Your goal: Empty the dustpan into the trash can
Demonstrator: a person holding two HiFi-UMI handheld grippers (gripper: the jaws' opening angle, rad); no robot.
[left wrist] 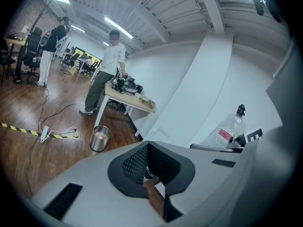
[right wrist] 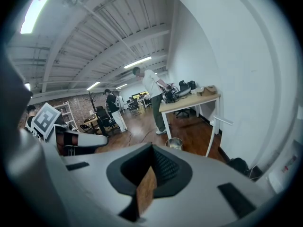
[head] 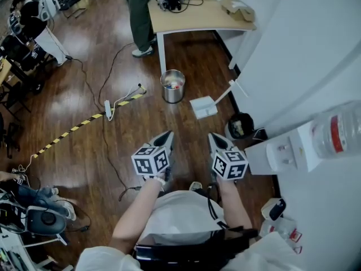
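A round metal trash can [head: 172, 86] stands on the wood floor ahead of me, with some scraps inside. Just right of it lies a white dustpan [head: 203, 106], its long handle [head: 230, 90] slanting up toward the white wall. My left gripper [head: 168, 134] and right gripper [head: 212, 136] are side by side, well short of both and pointing toward them. Both are shut and hold nothing. The left gripper view shows the trash can [left wrist: 100, 138] beyond the shut left gripper [left wrist: 147, 143]. In the right gripper view the can [right wrist: 173, 144] sits past the shut right gripper [right wrist: 152, 146].
A wooden desk [head: 194, 16] stands behind the can, with a person [head: 140, 16] at its left end. Cables and a strip of yellow-black tape [head: 84, 123] cross the floor to the left. A black bin [head: 241, 126] and a water dispenser [head: 285, 151] line the right wall.
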